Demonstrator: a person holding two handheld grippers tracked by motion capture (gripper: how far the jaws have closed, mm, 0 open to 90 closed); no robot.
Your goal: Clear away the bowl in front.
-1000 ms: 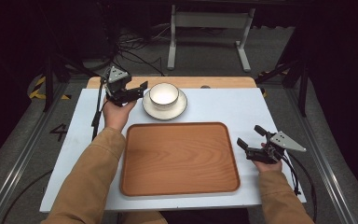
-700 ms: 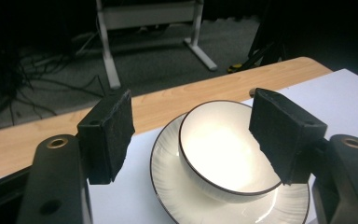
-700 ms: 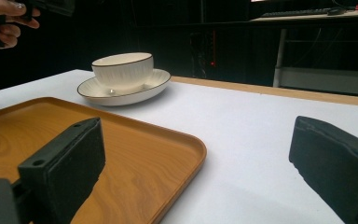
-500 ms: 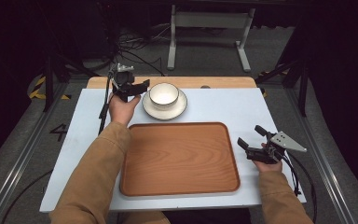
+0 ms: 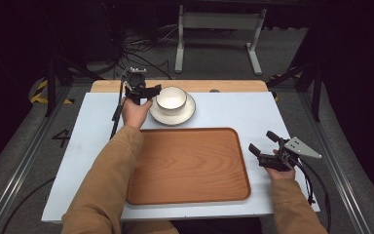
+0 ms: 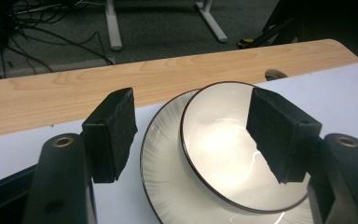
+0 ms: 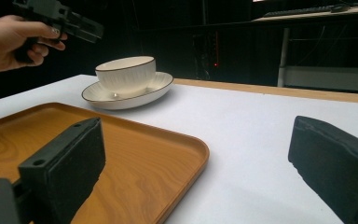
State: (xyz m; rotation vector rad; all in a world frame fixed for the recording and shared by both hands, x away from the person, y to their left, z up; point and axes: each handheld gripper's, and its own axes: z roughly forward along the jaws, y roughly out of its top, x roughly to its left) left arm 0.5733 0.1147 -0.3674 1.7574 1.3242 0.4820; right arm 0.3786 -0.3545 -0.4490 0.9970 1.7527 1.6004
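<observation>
Bowl (image 5: 171, 98): sat on its saucer (image 5: 185, 115) near the bench's far edge.
Left gripper (image 5: 149, 91): forearm stretched forward, fingers part open and just closing, straddling the bowl's rim without touching.
Right gripper (image 5: 261, 145): fingers wide, empty, low by the bench's right edge.

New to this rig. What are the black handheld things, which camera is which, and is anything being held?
A person holds a two-jaw gripper in each hand; no robot arm is involved. The high view looks down on the table from above the person's side. The other two pictures come from cameras riding on each gripper, looking along its black jaws. On the table lie a wooden tray and a white bowl standing on a saucer. The left gripper is at the bowl, its jaws apart on either side of the near rim and not pressing. The right gripper is open beside the tray, holding nothing.
</observation>
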